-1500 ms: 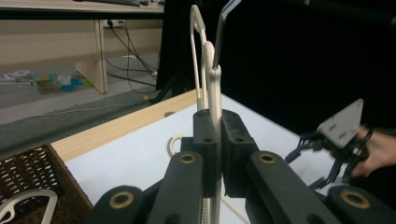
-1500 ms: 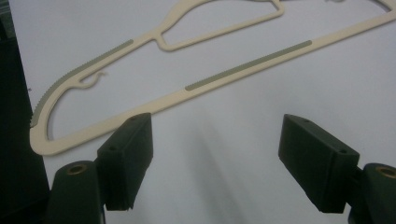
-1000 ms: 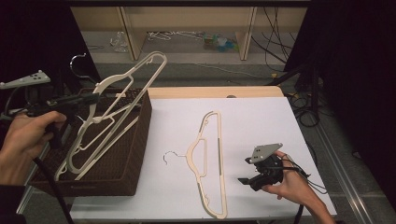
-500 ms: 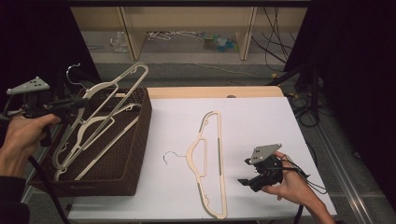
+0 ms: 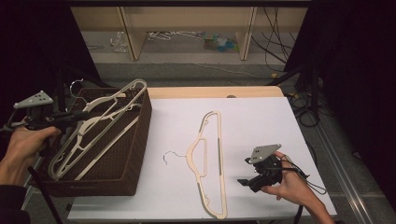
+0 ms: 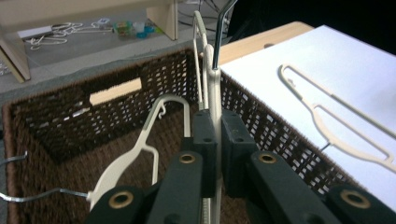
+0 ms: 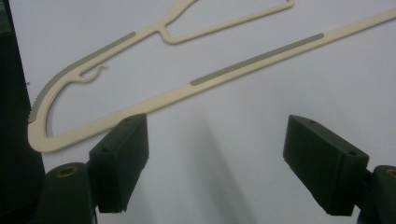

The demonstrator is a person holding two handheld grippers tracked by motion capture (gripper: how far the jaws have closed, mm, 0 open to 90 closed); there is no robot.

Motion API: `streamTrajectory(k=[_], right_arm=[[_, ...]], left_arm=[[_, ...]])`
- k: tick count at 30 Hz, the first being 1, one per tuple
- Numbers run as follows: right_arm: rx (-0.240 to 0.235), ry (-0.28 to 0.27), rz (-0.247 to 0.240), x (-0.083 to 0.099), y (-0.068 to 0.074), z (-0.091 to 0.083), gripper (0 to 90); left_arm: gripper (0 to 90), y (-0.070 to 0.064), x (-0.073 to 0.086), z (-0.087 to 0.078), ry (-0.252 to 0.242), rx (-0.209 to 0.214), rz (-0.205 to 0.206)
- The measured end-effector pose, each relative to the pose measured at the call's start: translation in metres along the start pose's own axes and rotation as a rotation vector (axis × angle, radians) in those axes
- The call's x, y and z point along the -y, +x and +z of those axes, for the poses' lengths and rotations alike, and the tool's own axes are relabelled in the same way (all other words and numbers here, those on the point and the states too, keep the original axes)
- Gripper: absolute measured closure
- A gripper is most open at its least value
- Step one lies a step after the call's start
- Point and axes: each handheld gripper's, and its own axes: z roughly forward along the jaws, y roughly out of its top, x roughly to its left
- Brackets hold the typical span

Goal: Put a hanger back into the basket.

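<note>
Light falls from above onto the white counter (image 5: 261, 121), bright against black surroundings left and right. The basket (image 5: 133, 154) sits dim. The right tongs (image 7: 217, 163) look soft and cast a faint grey shadow.

A wooden shelf unit (image 5: 187, 28) stands behind the table, cables (image 5: 275, 42) beside it

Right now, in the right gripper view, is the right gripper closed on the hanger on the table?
No, the right gripper is wide open above the white table, with the hanger lying beyond its jaws.
</note>
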Motion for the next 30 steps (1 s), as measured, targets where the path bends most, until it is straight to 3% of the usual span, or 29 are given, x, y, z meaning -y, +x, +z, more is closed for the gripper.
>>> streamTrajectory(k=[3, 6, 7, 9, 13, 17, 19, 24, 25, 29, 30], right_arm=[[0.004, -0.006, 0.001, 0.0, 0.0, -0.001, 22.2], [0.006, -0.007, 0.002, 0.0, 0.0, 0.0, 21.3], [0.008, -0.007, 0.003, 0.0, 0.0, 0.0, 20.8], [0.007, -0.007, 0.002, 0.0, 0.0, 0.0, 20.3], [0.007, -0.007, 0.002, 0.0, -0.001, 0.0, 20.3], [0.003, -0.006, 0.002, 0.0, -0.001, 0.0, 20.7], [0.006, -0.006, 0.001, 0.0, -0.001, 0.0, 20.7], [0.003, 0.002, 0.001, 0.0, 0.0, 0.001, 20.8], [0.001, 0.003, 0.0, 0.0, 0.0, 0.001, 20.8], [-0.005, 0.004, -0.003, 0.0, 0.0, 0.001, 20.8], [-0.005, 0.007, -0.007, 0.0, 0.0, 0.001, 21.1]], left_arm=[[85.7, -0.002, 0.008, 0.003, 0.024, 0.007, -0.016], [85.7, 0.001, 0.014, 0.003, 0.02, 0.002, -0.005], [85.7, 0.0, 0.017, 0.004, 0.017, 0.014, -0.037], [85.7, 0.002, 0.018, 0.003, 0.022, 0.007, -0.016], [85.7, 0.001, 0.02, 0.003, 0.041, 0.014, -0.026], [85.7, -0.003, 0.031, 0.009, 0.071, 0.038, -0.047], [85.7, -0.003, 0.033, 0.011, 0.061, 0.046, -0.057], [85.6, -0.006, 0.039, 0.021, 0.093, 0.06, -0.026], [85.4, -0.008, 0.04, 0.024, 0.089, 0.063, -0.049], [85.2, -0.007, 0.046, 0.031, 0.123, 0.061, -0.029], [85.0, -0.042, 0.049, 0.035, 0.113, 0.051, -0.534]])
